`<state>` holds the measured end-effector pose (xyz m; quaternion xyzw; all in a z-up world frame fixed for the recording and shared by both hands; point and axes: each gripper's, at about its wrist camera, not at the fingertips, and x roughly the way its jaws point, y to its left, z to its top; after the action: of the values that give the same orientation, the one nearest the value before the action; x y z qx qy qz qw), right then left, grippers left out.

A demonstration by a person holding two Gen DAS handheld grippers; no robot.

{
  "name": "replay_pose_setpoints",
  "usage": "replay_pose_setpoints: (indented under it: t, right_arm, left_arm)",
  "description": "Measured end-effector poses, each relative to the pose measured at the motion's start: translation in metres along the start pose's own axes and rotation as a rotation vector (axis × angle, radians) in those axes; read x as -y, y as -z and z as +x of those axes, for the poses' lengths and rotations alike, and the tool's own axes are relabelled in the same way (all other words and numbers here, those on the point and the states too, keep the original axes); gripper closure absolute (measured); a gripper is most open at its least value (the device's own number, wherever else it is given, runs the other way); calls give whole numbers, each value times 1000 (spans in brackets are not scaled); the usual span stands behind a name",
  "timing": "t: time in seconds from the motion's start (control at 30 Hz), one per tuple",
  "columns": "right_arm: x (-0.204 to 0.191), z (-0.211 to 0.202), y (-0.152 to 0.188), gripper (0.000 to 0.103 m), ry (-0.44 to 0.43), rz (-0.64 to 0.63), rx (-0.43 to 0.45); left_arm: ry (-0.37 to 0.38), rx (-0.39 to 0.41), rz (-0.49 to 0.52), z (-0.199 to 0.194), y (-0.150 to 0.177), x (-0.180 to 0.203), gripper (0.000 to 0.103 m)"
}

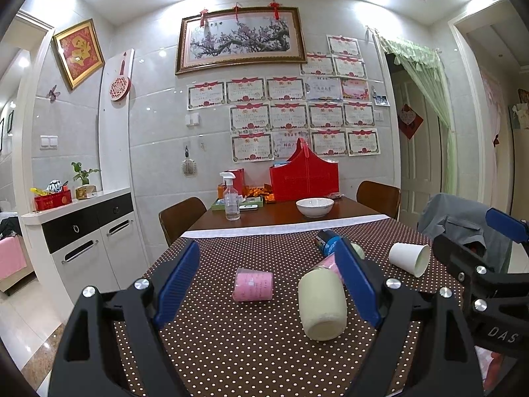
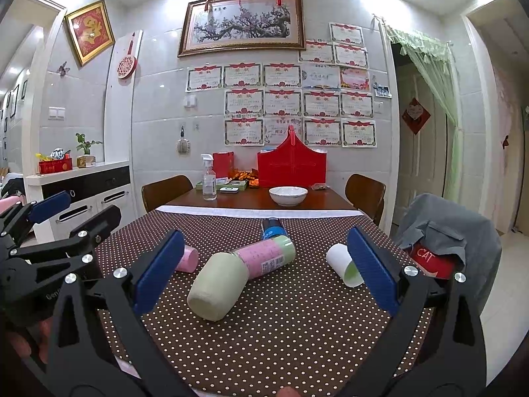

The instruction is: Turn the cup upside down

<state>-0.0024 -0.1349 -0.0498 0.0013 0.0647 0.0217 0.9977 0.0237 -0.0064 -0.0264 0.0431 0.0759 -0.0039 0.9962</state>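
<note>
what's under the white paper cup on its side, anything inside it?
The white paper cup lies directly on the dotted tablecloth. Its mouth shows a greenish interior with nothing visible; the deep end is hidden.

My left gripper (image 1: 269,284) hangs with its blue pads wide apart over bare brown polka-dot tablecloth (image 1: 231,347), free room beneath and ahead. Just beyond lie a small pink plastic cup (image 1: 253,286) on its side and a pale-green-capped pink bottle (image 1: 322,302), which blocks the way between my grippers. My right gripper (image 2: 264,269) is spread too; the white paper cup (image 2: 340,261) lies beside its right pad, nothing behind it but a blue can (image 2: 272,228).
</note>
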Motion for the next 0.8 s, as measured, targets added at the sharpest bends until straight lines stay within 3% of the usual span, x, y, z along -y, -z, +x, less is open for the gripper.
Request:
replay_pose_setpoints:
  t: [0.8]
  right_arm:
    - [17, 40, -4, 6, 0, 22, -71]
  left_arm:
    - [4, -75, 22, 40, -2, 2, 21]
